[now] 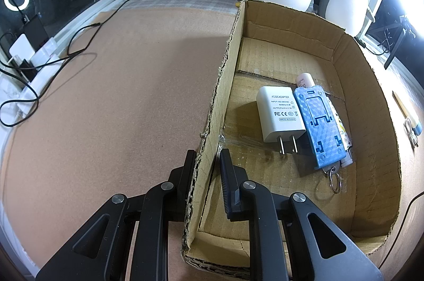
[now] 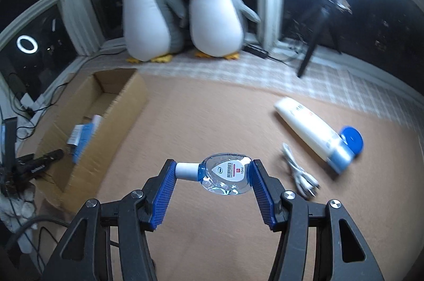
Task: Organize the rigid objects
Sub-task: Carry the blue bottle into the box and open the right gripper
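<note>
My left gripper [image 1: 207, 157] is shut on the left wall of the open cardboard box [image 1: 220, 100], one finger on each side of it. Inside the box lie a white AC adapter [image 1: 279, 116], a blue plastic stand [image 1: 319, 122], a white tube [image 1: 304, 78] partly under it, and a key ring [image 1: 334, 181]. My right gripper [image 2: 213, 171] is shut on a small clear blue bottle [image 2: 225, 175] with a white cap, held sideways above the mat. The box [image 2: 116, 119] lies to its left in the right wrist view.
A white lotion bottle [image 2: 312, 128] with a blue cap and a coiled white cable [image 2: 299, 175] lie on the brown mat at right. Two plush penguins [image 2: 182, 13] stand at the window. Cables [image 1: 66, 47] and chargers lie at the left edge. A tripod [image 2: 315, 39] stands back right.
</note>
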Demonstrator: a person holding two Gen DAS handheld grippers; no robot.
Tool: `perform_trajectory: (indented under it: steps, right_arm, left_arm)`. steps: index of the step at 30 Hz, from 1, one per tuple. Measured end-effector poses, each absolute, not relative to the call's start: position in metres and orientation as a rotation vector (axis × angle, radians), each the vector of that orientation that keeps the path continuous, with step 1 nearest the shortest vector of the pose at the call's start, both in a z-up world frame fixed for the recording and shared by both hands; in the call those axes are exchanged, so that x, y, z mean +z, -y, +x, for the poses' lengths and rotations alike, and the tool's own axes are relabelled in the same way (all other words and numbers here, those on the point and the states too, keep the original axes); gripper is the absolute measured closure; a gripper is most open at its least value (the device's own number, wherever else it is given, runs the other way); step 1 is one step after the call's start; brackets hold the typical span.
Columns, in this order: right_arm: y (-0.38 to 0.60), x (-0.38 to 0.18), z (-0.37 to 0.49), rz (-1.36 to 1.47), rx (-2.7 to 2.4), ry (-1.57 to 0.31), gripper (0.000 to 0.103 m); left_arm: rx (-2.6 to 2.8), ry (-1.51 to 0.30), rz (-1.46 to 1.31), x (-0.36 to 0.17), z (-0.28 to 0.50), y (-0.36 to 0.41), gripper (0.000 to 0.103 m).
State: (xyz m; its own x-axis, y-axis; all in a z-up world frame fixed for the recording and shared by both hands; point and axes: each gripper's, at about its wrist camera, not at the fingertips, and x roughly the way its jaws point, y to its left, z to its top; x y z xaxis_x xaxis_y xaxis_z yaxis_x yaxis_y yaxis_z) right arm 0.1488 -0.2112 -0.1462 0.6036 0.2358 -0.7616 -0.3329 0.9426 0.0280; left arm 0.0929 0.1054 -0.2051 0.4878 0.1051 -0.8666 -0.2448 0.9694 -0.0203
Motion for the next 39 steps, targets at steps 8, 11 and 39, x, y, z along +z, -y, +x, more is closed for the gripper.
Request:
perform_trajectory:
  steps: [8, 11, 39]
  right_arm:
    - [0.143, -0.133, 0.149, -0.189, 0.469, -0.831, 0.050]
    - [0.120, -0.131, 0.150, -0.217, 0.509, -0.822, 0.050]
    - [0.021, -0.150, 0.167, -0.318, 0.610, -0.831, 0.048]
  left_arm:
    - [0.214, -1.040, -0.149, -0.205, 0.093, -0.106, 0.088]
    - [0.214, -1.039, -0.149, -0.205, 0.093, -0.106, 0.088]
    - [0.217, -1.035, -0.156, -0.206, 0.095, -0.106, 0.088]
